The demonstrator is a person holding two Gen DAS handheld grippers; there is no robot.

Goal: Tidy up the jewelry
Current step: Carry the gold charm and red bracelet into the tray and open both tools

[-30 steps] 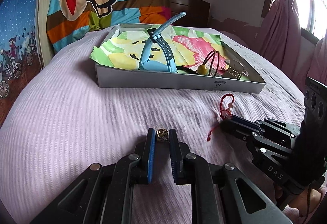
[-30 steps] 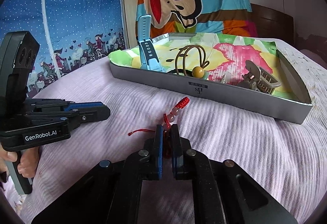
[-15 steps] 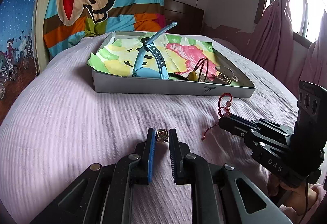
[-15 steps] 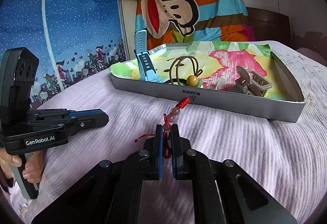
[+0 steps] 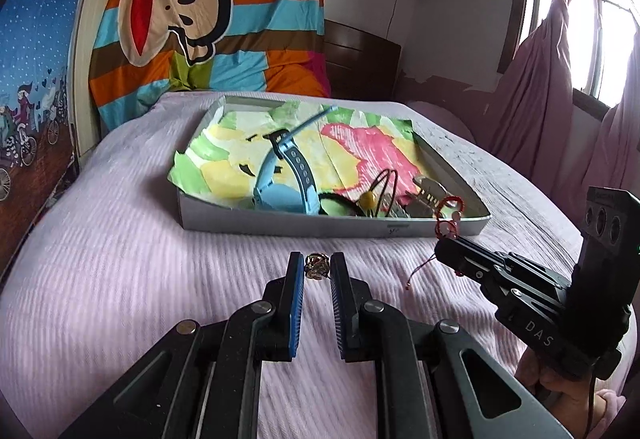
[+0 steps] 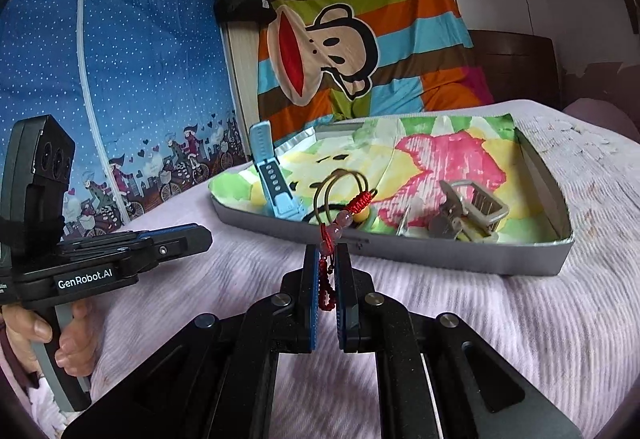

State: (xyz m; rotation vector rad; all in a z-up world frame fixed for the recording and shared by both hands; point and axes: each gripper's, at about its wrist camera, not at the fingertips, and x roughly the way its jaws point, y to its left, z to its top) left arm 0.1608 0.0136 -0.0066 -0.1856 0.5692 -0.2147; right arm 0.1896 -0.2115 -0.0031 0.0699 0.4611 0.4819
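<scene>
- Lilac ribbed bedspread (image 5: 120, 279) covered the bed, and nothing of the task lay loose on its left part.
- Near the middle, the left gripper (image 5: 317, 271) pinched a small gold filigree bead (image 5: 317, 266) between its blue pads, held above the cover and short of the tray.
- Beyond it, the grey tray (image 5: 280, 225), lined with bright patterned paper, already held a blue watch strap (image 5: 298, 175), a dark cord loop with a yellow bead (image 5: 368, 201) and a grey hair claw (image 6: 472, 215).
- To the right, the right gripper (image 6: 328, 259) was clamped on a red cord bracelet (image 6: 338, 227); its pink beads and knotted end stood up just before the tray's near wall, and a loose tail hung below.
- The step in hand appeared to be carrying both pieces to the tray.
- Next, each gripper would probably need to pass over the near wall, lower onto a bare patch of paper and spread, clear of the pieces already there.
</scene>
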